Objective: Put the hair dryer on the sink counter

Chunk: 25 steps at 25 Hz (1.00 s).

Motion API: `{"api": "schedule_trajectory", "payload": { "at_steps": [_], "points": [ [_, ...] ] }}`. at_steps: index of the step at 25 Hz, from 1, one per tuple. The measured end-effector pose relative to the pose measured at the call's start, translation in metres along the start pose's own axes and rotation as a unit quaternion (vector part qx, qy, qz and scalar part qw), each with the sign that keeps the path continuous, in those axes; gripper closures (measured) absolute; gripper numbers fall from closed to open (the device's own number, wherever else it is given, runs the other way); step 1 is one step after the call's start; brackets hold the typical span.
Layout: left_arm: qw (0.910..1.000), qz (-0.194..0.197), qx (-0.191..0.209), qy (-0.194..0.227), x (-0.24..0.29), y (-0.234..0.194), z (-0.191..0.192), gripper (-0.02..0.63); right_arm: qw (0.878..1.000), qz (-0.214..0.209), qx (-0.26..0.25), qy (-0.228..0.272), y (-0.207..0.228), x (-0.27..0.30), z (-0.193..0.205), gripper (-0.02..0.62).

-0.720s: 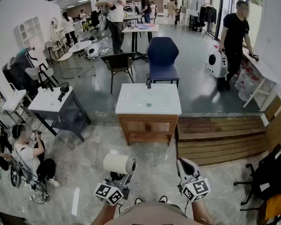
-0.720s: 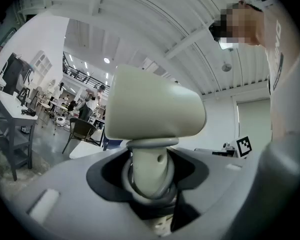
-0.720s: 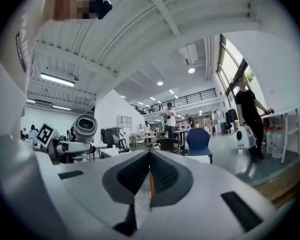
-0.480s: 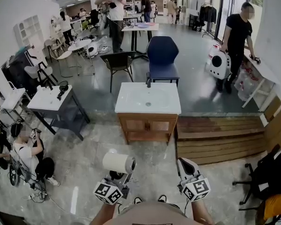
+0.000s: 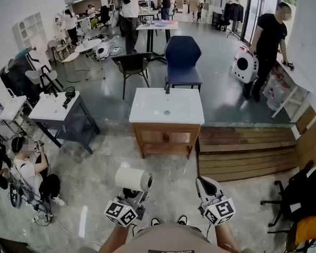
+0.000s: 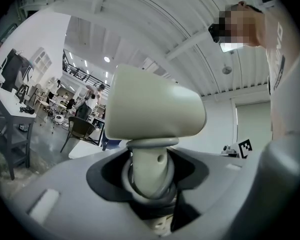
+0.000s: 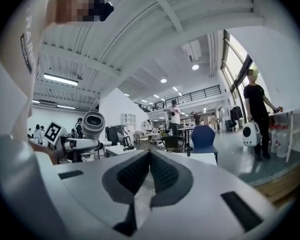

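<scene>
Hair dryer [image 5: 133, 181] in carry, near the body, upright in left tool [image 5: 130, 198]: jaws spread wide, clamped round its handle. Right tool [image 5: 207, 190] alongside, jaws together, empty. Sink counter [image 5: 143, 116] well ahead. Transport step, I judge; next calls for closing in, lowering beside basin, releasing.

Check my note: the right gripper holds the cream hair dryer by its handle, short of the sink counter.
Wrong gripper: the left gripper holds the cream hair dryer by its handle, short of the sink counter. The left gripper view shows it; the right gripper is shut and empty.
</scene>
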State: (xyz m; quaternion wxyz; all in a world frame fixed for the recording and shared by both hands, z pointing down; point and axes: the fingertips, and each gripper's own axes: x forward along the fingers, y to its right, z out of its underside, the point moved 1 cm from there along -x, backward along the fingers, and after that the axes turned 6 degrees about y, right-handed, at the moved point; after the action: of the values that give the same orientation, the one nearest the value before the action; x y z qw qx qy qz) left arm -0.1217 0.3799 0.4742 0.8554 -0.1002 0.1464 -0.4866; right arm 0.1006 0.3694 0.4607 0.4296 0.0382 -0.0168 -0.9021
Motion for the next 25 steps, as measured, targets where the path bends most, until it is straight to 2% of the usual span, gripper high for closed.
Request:
{"api": "schedule_trajectory", "payload": {
  "at_steps": [5,10,18,25],
  "points": [
    [0.9997,0.017,-0.019,-0.004,-0.012,-0.007,0.002,0.388,1.000,-0.005,0.010,-0.008,-0.016,0.012,0.010,0.592],
    [0.9993,0.015,-0.029,-0.015,-0.022,-0.021,0.003,0.388,1.000,-0.007,0.009,-0.019,-0.034,0.024,0.012,0.592],
    [0.9986,0.032,-0.039,-0.018,-0.027,-0.046,-0.003,0.388,1.000,0.010,0.006,-0.012,-0.047,0.047,0.007,0.592],
    [0.9972,0.037,-0.062,-0.022,-0.035,-0.054,0.010,0.388,0.999,0.005,0.014,-0.038,-0.054,0.054,0.029,0.592]
  ]
}}
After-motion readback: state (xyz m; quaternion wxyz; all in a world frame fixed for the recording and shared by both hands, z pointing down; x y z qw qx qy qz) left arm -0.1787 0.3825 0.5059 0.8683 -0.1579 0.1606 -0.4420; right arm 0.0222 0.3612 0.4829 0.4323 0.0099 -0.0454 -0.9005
